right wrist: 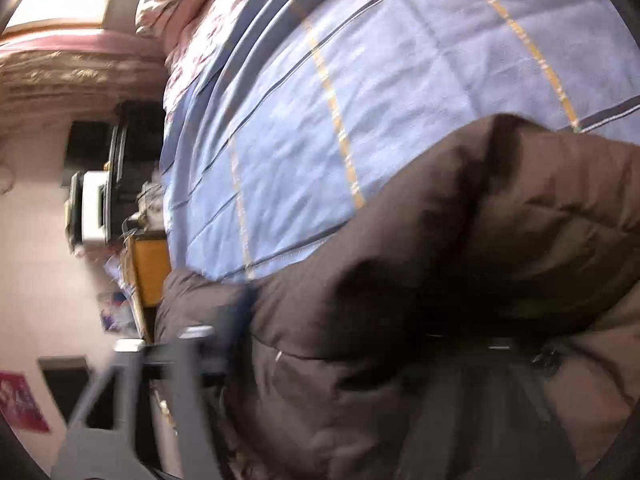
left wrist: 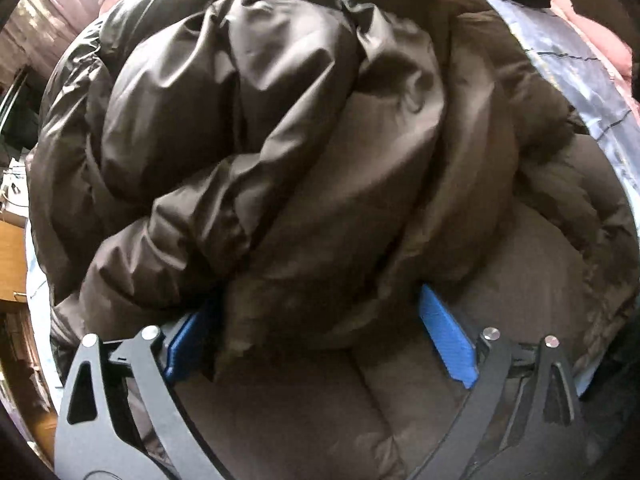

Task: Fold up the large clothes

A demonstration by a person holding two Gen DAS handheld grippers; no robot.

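Observation:
A big dark brown puffer jacket point(left wrist: 280, 152) lies bunched on a blue striped bedsheet point(left wrist: 576, 60). My left gripper point(left wrist: 320, 336) has its blue pads point(left wrist: 448, 340) wide apart, with a thick fold of the jacket lying between them. In the blurred right wrist view the same jacket point(right wrist: 440, 280) fills the lower half over the bedsheet point(right wrist: 360, 100). My right gripper point(right wrist: 360, 344) is pushed into the jacket; only its left finger point(right wrist: 236, 320) shows, the other is hidden under fabric.
A pink floral quilt point(right wrist: 192, 4) lies at the head of the bed and shows in the left wrist view point(left wrist: 592, 28). A wooden bedside cabinet point(right wrist: 148, 272) with clutter stands beside the bed. Wooden furniture point(left wrist: 12, 256) is at the left.

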